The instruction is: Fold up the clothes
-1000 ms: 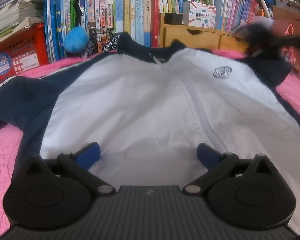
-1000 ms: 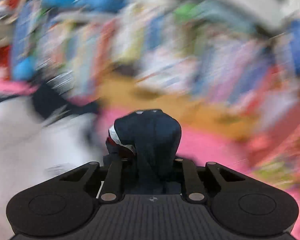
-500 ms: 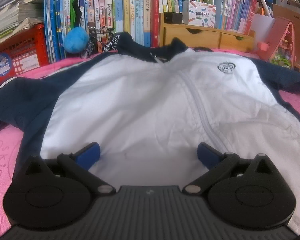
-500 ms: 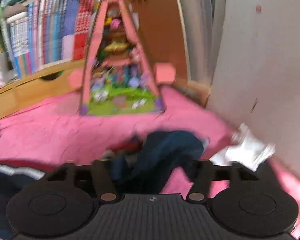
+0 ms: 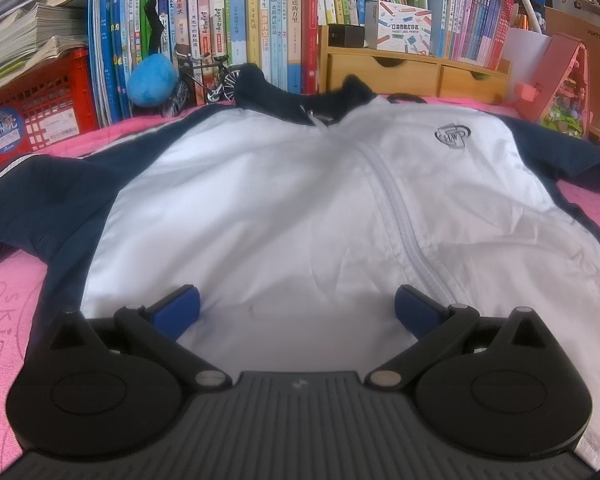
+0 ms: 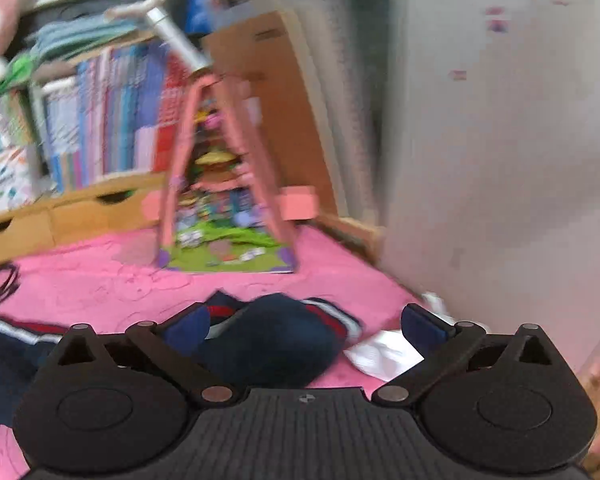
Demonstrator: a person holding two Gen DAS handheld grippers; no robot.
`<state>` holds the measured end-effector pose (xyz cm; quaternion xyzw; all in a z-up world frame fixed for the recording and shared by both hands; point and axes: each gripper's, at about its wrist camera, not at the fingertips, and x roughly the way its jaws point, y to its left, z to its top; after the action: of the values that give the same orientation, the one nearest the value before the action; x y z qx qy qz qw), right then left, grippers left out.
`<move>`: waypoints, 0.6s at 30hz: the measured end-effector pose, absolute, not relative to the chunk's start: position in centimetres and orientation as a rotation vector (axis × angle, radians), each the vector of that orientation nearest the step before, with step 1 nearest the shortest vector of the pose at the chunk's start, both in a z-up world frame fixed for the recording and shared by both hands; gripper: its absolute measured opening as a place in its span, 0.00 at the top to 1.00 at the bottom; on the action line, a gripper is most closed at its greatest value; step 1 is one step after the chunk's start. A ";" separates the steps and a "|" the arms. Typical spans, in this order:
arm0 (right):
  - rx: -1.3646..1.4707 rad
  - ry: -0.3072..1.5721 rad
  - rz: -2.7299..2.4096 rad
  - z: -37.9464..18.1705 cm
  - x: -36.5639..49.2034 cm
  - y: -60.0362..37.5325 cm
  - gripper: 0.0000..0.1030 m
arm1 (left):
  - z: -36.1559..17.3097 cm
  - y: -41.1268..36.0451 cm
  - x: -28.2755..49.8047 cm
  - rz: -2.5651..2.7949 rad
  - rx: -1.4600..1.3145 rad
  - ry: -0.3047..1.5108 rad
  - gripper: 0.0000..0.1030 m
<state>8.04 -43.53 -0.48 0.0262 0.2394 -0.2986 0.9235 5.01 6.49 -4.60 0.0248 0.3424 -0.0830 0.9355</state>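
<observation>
A white zip jacket (image 5: 300,208) with navy sleeves and collar lies front up on a pink cloth (image 5: 4,312). My left gripper (image 5: 296,304) is open and empty over the jacket's lower hem. In the right wrist view the navy sleeve cuff (image 6: 276,340) with red and white stripes lies on the pink cloth (image 6: 100,284), stretched out to the right. My right gripper (image 6: 306,322) is open just above the cuff, not holding it.
Books (image 5: 260,32), a red crate (image 5: 32,108), a blue ball (image 5: 152,80), a toy bicycle (image 5: 204,76) and wooden drawers (image 5: 412,68) line the back. A pink toy house (image 6: 224,184), crumpled white paper (image 6: 384,352) and a wall (image 6: 500,160) are at the right.
My right gripper carried the sleeve cuff out to the right, then opened and let it go on the cloth. The left gripper has not moved.
</observation>
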 end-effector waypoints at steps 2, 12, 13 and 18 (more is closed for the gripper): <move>-0.008 0.495 -0.589 -1.3 9.7 -42.6 0.05 | -4.6 6.5 5.0 -0.170 0.052 0.700 0.00; -0.212 0.694 -0.716 -6.2 12.3 -40.8 0.41 | -4.6 6.5 5.1 -0.168 0.051 0.700 0.00; -0.256 0.694 -0.799 -6.3 12.3 -41.0 0.36 | -4.6 6.5 5.1 -0.168 0.051 0.700 0.00; -0.147 0.527 -0.827 -3.7 11.2 -41.7 0.20 | -4.6 6.5 5.1 -0.169 0.052 0.700 0.00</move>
<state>11.17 -41.71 -3.73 -0.0706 0.2529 -0.3966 0.8796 5.06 6.54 -4.60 0.0252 0.3425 -0.0825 0.9355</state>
